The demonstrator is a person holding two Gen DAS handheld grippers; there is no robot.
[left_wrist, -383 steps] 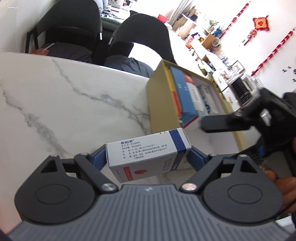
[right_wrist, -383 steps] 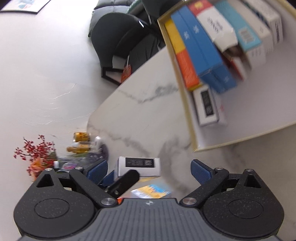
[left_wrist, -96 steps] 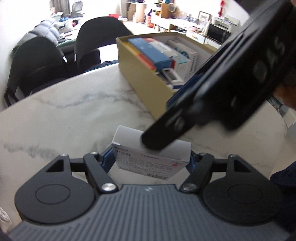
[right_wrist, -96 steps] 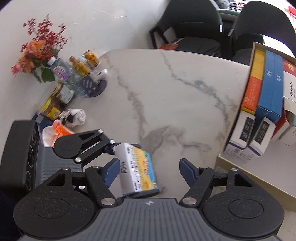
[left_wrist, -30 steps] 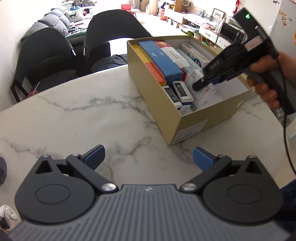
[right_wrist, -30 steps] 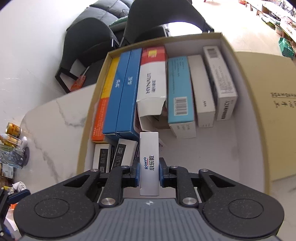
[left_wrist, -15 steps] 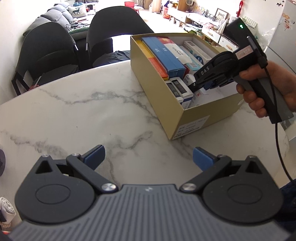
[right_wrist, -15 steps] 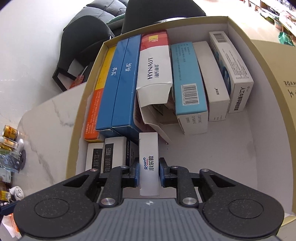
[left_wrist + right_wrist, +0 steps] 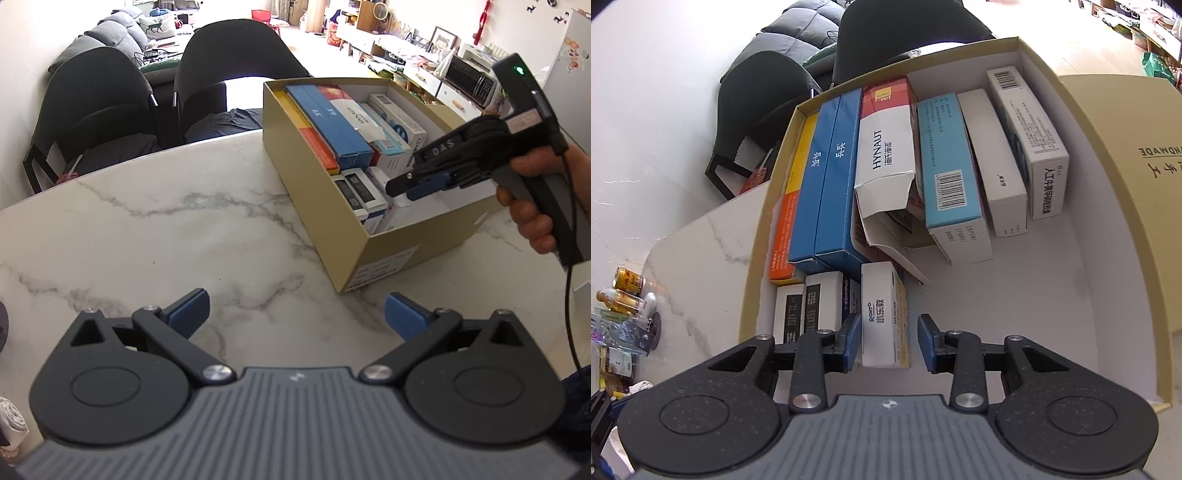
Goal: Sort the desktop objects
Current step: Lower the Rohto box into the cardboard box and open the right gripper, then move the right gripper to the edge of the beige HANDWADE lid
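right gripper (image 9: pixel 889 341) now opening around rohto box (image 9: pixel 882 314).

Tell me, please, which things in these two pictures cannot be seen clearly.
- Small white box, right wrist view: its near end is hidden behind the right gripper, whose jaws are opening around it.
- The same box, left wrist view: mostly hidden by the right gripper.
- Bottles, right wrist view: cut off by the left edge, labels too small.
- Cardboard box, right wrist view: what lies under the packs is hidden.
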